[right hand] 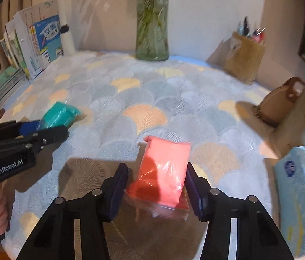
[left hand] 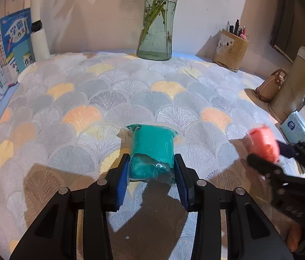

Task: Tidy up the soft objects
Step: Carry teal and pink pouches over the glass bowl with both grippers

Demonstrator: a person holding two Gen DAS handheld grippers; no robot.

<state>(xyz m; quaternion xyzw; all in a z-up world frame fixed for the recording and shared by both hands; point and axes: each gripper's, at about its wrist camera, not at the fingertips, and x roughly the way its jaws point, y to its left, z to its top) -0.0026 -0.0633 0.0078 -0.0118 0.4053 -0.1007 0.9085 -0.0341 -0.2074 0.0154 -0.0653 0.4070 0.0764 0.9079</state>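
Both packets off their spots, neither placed yet

Left gripper (left hand: 151,171): fingers closed partway on the teal packet (left hand: 152,149), blue pads pressing its near end; far end pokes forward over the patterned bench (left hand: 113,99)

Right gripper (right hand: 155,184): fingers around the pink packet (right hand: 165,169), right pad touching, left pad seems just apart; grip loose at best, view blurred

Whether either packet is lifted clear of the cloth, can't tell

No bin or sorting place visible. Vase (left hand: 156,21), pen holder (left hand: 231,49), books (left hand: 11,43), tissue pack (right hand: 297,199) ring the edges

Judgement: early to middle; both picked, all placing left
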